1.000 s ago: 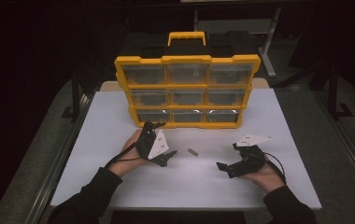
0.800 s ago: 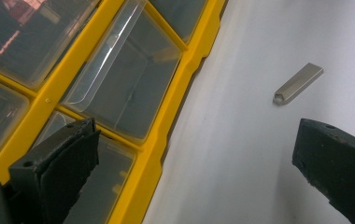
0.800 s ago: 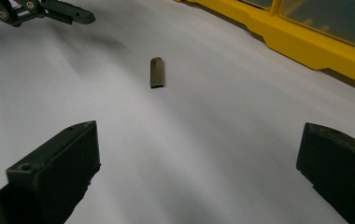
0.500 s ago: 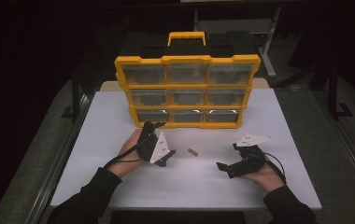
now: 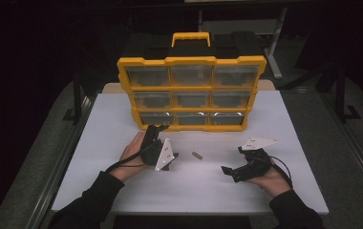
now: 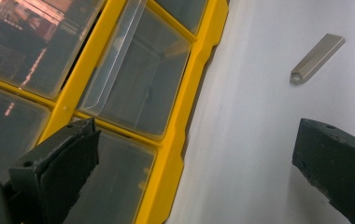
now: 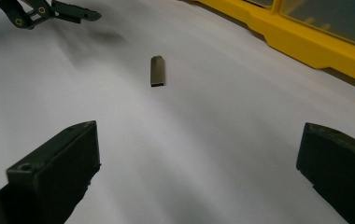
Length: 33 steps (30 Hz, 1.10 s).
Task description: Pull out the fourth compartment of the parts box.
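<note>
My white worktop (image 5: 98, 143) sits over dark floor (image 5: 22, 157), with what may be a grey stand (image 5: 275, 47) behind.

A small metal stick (image 5: 197, 155), flat and grey-tan with one squared open end like a USB plug, is lying flat on the white table (image 5: 275, 119), touching nothing, in front of the yellow organizer (image 5: 191, 61). That organizer is standing upright behind it, its nine clear drawers facing the person and a yellow handle sticking up on top. In the left gripper view one drawer (image 6: 133, 79) in the bottom row is sitting pulled partly out, its clear front edge standing proud of the frame.
</note>
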Motion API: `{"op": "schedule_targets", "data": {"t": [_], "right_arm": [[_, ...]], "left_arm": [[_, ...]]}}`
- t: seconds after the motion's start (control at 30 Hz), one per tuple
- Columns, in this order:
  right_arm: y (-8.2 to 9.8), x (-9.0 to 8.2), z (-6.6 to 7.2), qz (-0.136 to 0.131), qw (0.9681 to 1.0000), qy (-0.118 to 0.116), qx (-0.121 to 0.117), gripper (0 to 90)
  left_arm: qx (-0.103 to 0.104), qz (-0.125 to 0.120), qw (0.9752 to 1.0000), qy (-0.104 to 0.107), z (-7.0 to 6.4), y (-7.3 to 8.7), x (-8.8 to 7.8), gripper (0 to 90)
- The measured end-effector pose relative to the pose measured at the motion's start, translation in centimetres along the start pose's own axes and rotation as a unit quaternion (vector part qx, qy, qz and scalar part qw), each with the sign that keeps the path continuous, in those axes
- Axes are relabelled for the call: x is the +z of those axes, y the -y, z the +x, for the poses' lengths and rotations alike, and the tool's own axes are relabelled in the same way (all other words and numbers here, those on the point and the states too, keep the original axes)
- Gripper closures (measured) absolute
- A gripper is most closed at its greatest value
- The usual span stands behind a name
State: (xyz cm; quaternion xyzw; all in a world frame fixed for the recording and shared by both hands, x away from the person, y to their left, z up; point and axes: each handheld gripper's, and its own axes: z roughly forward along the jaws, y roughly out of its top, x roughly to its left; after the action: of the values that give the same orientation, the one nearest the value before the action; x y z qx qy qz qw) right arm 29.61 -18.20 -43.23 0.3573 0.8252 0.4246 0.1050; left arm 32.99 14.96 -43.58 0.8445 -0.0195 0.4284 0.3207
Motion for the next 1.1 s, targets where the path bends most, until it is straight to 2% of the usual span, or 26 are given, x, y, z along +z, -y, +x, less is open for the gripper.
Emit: {"op": "schedule_targets", "data": {"t": [0.37, 0.4, 0.6, 0.7, 1.1], "right_arm": [[0.02, 0.03, 0.02, 0.002, 1.0000, -0.001, 0.000, 0.0], [0.02, 0.04, 0.03, 0.002, 1.0000, -0.001, 0.000, 0.0], [0.02, 0.05, 0.03, 0.003, 1.0000, 0.000, 0.000, 0.0], [0.02, 0.06, 0.04, 0.003, 1.0000, 0.000, 0.000, 0.0], [0.04, 0.06, 0.05, 0.005, 1.0000, 0.000, -0.003, 0.0]], "left_arm": [[0.027, 0.000, 0.9995, -0.016, -0.30, 0.04, 0.07, 0.2], [0.035, 0.004, 0.9992, -0.019, -0.37, 0.06, 0.07, 0.2], [0.055, 0.007, 0.9981, -0.028, -0.54, 0.08, 0.09, 0.2], [0.057, 0.008, 0.9979, -0.030, -0.62, 0.10, 0.10, 0.2], [0.091, 0.017, 0.9949, -0.041, -0.85, 0.14, 0.07, 0.2]]}}
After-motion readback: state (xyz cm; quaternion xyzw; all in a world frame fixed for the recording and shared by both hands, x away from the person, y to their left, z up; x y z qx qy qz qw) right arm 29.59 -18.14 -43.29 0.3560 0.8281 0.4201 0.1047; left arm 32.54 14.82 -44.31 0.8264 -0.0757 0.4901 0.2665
